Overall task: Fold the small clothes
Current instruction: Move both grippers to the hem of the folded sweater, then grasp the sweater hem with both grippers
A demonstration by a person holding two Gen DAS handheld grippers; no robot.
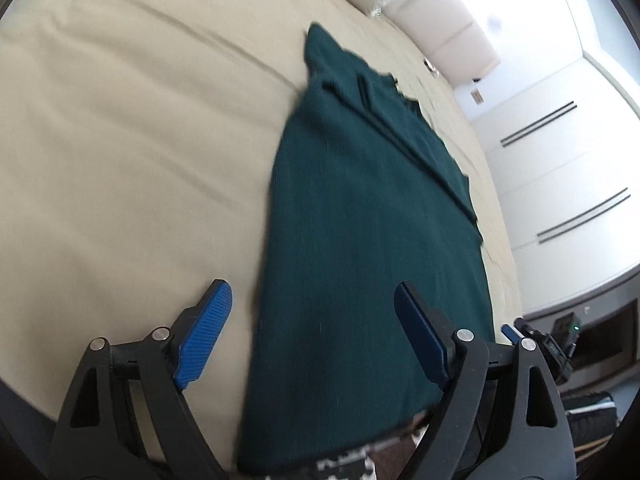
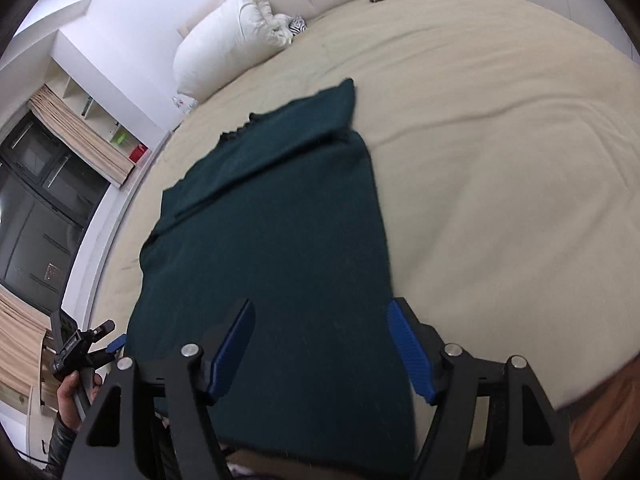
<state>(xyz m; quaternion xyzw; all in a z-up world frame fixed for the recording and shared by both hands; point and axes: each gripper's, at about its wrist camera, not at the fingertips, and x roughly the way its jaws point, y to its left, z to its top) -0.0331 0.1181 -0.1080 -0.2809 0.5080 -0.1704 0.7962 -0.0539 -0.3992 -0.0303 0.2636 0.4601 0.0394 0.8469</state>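
A dark green garment [image 1: 360,220] lies flat on the beige bed sheet [image 1: 120,140], with its sides folded in and a collar end far away. It also shows in the right wrist view [image 2: 280,220]. My left gripper [image 1: 312,304] is open and empty above the garment's near left edge. My right gripper [image 2: 320,320] is open and empty above the garment's near right part. The left gripper also shows at the lower left of the right wrist view [image 2: 102,340], and the right gripper at the right of the left wrist view [image 1: 516,330].
A white pillow [image 2: 232,40] lies at the head of the bed by a padded headboard [image 1: 448,28]. White wardrobe doors [image 1: 560,160] stand to the right. A dark window with beige blinds [image 2: 52,168] is on the left of the right wrist view.
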